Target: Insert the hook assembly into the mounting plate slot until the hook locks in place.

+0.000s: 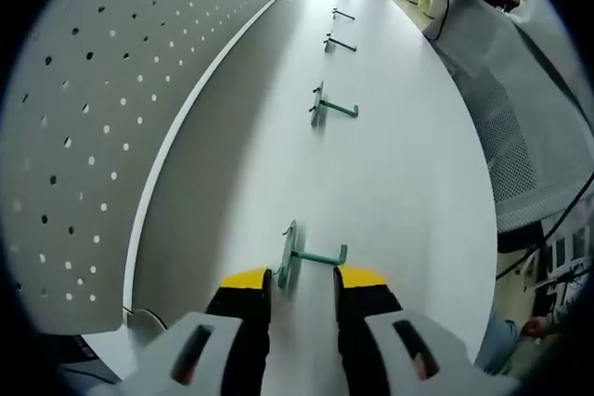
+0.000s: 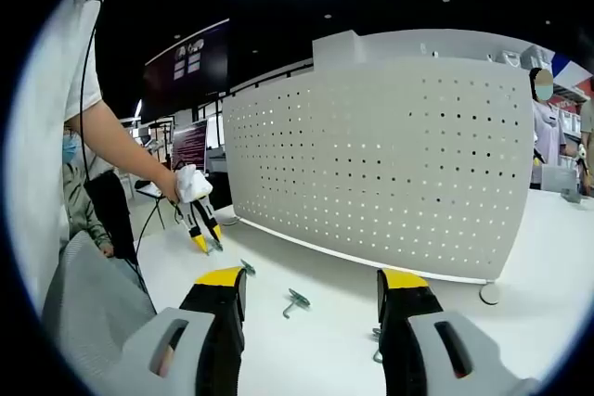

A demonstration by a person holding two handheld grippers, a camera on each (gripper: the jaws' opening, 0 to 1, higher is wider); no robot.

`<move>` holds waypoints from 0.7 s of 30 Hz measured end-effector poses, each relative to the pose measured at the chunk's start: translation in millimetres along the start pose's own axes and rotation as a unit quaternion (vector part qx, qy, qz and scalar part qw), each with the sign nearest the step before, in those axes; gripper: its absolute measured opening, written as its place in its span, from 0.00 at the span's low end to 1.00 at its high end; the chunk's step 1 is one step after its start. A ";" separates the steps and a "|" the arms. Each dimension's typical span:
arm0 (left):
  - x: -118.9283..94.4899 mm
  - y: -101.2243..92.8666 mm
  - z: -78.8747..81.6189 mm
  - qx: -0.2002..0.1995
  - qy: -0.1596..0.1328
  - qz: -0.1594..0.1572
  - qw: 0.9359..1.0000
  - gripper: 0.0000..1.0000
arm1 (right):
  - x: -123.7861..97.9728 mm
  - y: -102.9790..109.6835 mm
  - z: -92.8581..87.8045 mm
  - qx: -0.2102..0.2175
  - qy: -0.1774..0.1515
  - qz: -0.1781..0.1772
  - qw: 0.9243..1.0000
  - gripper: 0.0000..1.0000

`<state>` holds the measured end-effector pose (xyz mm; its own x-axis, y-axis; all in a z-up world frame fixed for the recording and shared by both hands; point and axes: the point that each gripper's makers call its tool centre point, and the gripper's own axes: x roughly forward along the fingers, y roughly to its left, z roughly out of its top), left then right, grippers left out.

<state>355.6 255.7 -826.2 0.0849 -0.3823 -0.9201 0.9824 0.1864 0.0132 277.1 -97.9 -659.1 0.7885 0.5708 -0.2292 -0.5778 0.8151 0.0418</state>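
Note:
A green hook assembly lies on the white table, just ahead of my left gripper and in line with the gap between its yellow tips. The jaws stand open and touch nothing. The perforated grey mounting plate stands upright along the left. In the right gripper view the plate faces me across the table. My right gripper hangs open above the table, holding nothing. A hand holds the left gripper low over the table at the left.
More green hooks lie in a row farther along the table. Two hooks lie near the right gripper. People stand at the left and far right. The table edge drops off beside grey mesh.

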 end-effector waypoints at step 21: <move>1.1 7.9 -0.3 -0.011 0.013 0.034 0.999 0.04 | -0.7 -1.0 1.0 0.001 -0.002 -0.002 1.000 0.55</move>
<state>363.4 257.1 -827.2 0.1469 -0.3449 -0.9271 0.9706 0.2307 0.0680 277.4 -99.0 -658.0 0.7922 0.5674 -0.2247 -0.5738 0.8179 0.0426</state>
